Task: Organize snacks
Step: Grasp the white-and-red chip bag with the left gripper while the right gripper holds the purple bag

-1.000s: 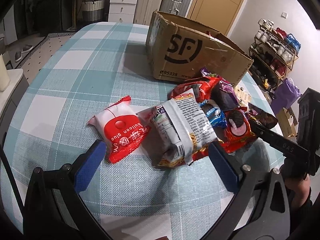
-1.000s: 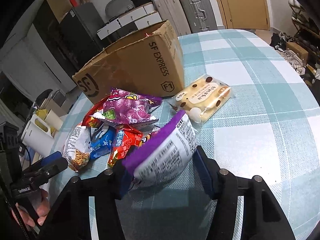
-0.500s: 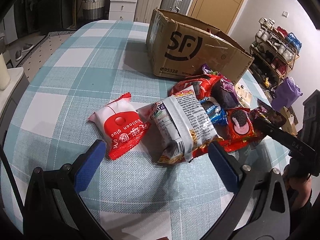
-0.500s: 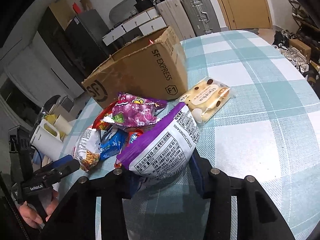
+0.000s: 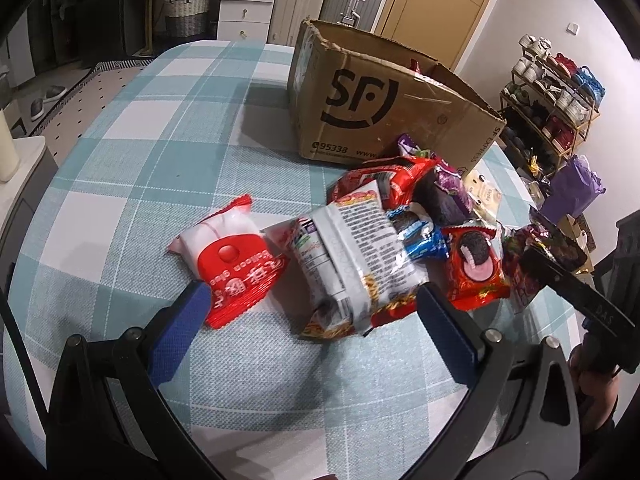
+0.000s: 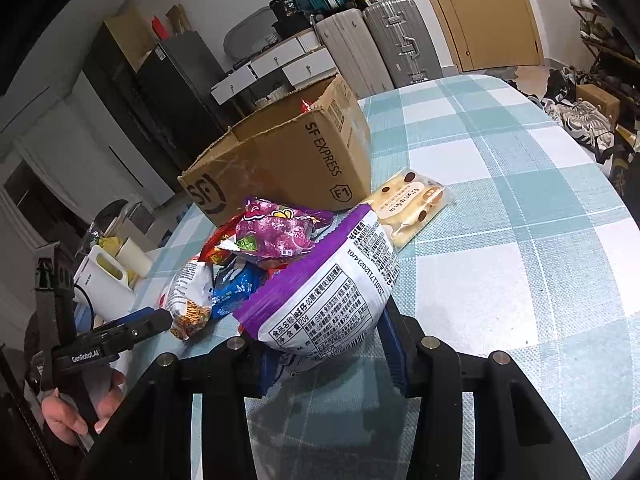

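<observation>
We had the right gripper (image 6: 326, 354) clamped on the purple-and-white packet (image 6: 328, 284), held just above the snack pile (image 5: 400, 232) on the checked table (image 5: 160, 120), so we judged the pick done and the carry to the cardboard box (image 6: 288, 160) under way. Our left gripper (image 5: 316, 320) hung with jaws wide apart and empty over the noodle packet (image 5: 352, 252). The next move, as we saw it, called for lifting the packet over the box's torn rim before letting go.

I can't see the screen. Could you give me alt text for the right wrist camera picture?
The right gripper is shut on a purple and white snack bag above a table with a teal checked cloth. Behind it lie a heap of snack packets, a pale spotted cake pack and an open cardboard box.
</observation>
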`<state>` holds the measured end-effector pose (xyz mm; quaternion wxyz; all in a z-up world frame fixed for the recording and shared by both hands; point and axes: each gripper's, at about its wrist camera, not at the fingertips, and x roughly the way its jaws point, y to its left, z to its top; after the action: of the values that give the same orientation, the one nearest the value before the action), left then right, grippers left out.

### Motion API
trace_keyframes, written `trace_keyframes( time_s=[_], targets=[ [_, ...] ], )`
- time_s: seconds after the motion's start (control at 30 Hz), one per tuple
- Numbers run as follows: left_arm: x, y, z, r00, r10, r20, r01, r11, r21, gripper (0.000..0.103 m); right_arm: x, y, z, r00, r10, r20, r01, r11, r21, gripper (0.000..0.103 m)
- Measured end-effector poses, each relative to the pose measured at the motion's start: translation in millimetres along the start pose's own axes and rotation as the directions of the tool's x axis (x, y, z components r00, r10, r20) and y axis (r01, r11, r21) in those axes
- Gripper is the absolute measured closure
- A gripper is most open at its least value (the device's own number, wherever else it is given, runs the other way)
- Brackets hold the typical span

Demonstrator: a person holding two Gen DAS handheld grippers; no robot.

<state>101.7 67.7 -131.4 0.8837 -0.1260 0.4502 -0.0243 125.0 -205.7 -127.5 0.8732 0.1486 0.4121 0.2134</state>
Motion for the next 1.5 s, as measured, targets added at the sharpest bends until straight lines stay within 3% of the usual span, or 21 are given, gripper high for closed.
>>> trace_keyframes(
  time_s=[0.97,1.23,1.5],
  targets=[
    [31,-18,26,0.998,0.054,-0.031,-0.054,0.999,0.004,0.002,-11,-12,-6,0.998,0.063,0.013,-0.064,0.998,0.025,0.059],
    [29,-17,27,0.997,0.068,-0.023,-0.067,0.998,0.008,0.021,-16,-12,-8,0.998,0.065,0.021,-0.066,0.997,0.029,0.059],
    [22,-21,21,0.998,0.053,-0.014,-0.053,0.998,0.04,0.051,-20,-10,-9,0.998,0.057,0.027,-0.058,0.998,0.024,0.059]
  ],
)
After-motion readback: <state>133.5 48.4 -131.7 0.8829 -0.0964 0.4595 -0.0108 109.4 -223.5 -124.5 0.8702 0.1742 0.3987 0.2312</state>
